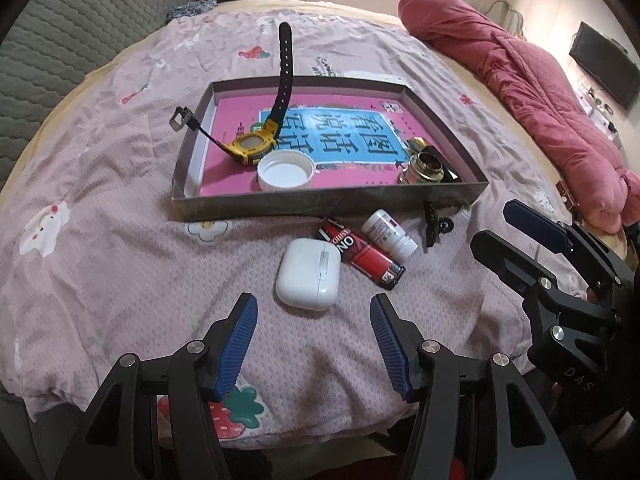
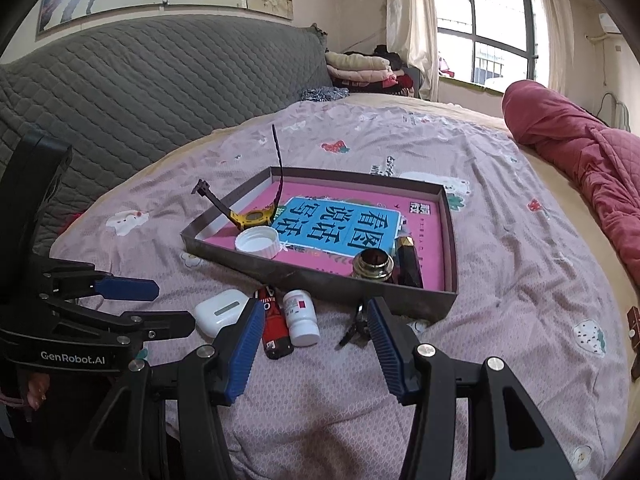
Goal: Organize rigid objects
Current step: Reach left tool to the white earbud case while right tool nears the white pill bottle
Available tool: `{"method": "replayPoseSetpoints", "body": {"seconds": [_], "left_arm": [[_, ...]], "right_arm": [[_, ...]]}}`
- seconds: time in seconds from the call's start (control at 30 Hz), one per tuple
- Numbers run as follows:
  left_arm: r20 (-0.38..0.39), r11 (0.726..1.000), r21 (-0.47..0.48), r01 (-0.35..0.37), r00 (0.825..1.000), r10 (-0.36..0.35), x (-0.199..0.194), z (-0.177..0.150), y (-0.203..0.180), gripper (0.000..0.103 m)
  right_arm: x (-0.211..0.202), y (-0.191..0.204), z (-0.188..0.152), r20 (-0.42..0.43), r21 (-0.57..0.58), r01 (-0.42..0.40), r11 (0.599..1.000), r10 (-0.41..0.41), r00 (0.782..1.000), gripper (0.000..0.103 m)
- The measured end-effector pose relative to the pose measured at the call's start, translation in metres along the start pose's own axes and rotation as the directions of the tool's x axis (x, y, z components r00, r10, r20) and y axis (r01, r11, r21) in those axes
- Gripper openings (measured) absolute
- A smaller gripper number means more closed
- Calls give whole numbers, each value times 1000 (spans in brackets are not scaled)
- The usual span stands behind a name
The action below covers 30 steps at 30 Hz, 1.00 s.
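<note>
A bed (image 1: 100,184) with a pink patterned sheet carries a shallow box (image 1: 320,200) holding a yellow watch (image 1: 252,146), a white lid (image 1: 286,171) and a brass-capped bottle (image 1: 424,170). In front of the box, on the sheet, lie a white earbud case (image 1: 308,274), a red lighter (image 1: 362,254), a small white bottle (image 1: 388,234) and a black hair clip (image 1: 434,224), close together. The left claw (image 1: 314,344) hovers wide open and empty near the case; the right claw (image 2: 312,348) is likewise open, holding nothing, with the lighter and bottle seen between its fingers. A rolled red quilt (image 1: 520,92) lies at the bed's far side.

Bare bedspread (image 1: 100,184) left of tray (image 1: 320,202)
</note>
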<state>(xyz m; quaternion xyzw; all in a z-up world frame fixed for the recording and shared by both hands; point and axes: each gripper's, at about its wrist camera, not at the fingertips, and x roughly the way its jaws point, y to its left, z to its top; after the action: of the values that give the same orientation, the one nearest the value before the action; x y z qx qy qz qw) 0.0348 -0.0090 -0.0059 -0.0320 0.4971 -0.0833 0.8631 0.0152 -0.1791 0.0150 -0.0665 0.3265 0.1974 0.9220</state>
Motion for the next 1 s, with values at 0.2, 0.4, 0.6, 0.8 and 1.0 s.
{"method": "replayPoseSetpoints", "body": {"seconds": [0.2,0.4,0.6,0.8,1.0], "left_arm": [[-17,1000,1,2,1000,-2,3,-2,-2,60],[-27,1000,3,-2,1000,2,4,-4,-3,60],[-41,1000,-6,-9,999,9,9,-5,2,60],[-47,1000,-10,-10,999,10,12,-8,3,60],[-58,1000,-15,-11,998,10,17,-10,4,60]], "right_arm": [[2,2,-2,-22,-1,-10,1000,10,1000,53],[5,4,-6,-54,1,-10,1000,10,999,53],[5,4,-8,-64,5,-4,1000,4,998,53],[8,4,-8,-70,6,-11,1000,11,997,53],[11,5,-10,-78,0,-18,1000,18,997,53]]}}
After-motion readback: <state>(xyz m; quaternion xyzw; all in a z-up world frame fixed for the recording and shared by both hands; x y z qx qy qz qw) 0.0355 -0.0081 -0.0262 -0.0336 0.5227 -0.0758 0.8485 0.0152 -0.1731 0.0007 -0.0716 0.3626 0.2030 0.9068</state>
